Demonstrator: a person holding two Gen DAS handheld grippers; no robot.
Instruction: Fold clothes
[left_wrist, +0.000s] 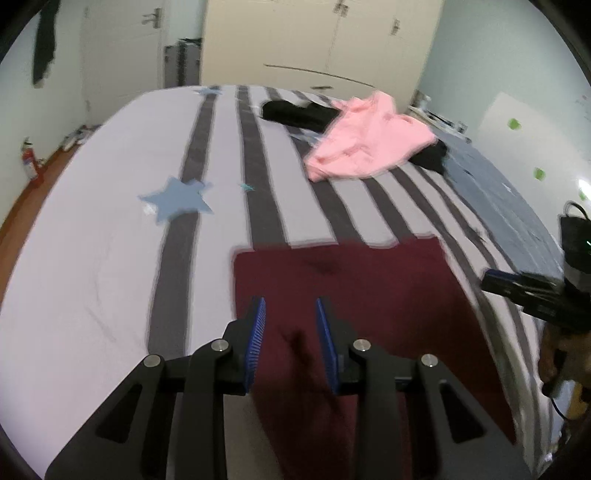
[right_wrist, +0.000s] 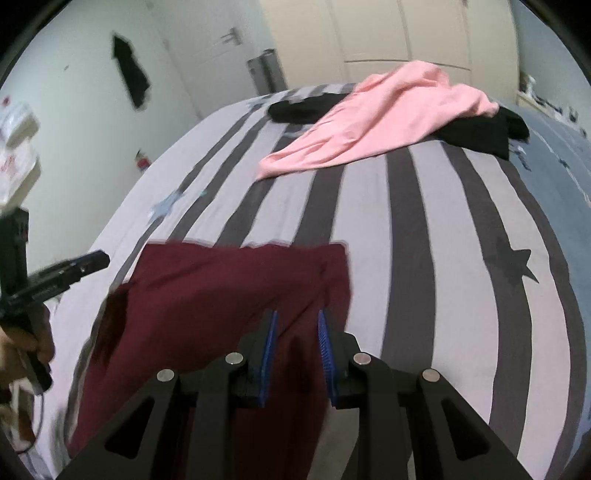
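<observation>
Both sets of fingers sit slightly parted with nothing pinched. My left gripper (left_wrist: 290, 314) hovers over the near-left part of the maroon garment (left_wrist: 369, 295), blue pads (left_wrist: 256, 339) clear of the cloth. My right gripper (right_wrist: 297, 325) hangs above the garment's right edge, gap visible between pads. Maroon garment lies flat on the near side of the striped bed (left_wrist: 92, 258). Pink garment (left_wrist: 369, 140) is heaped at the far side, overlapping black clothing (left_wrist: 291, 110). Views are motion-blurred.
</observation>
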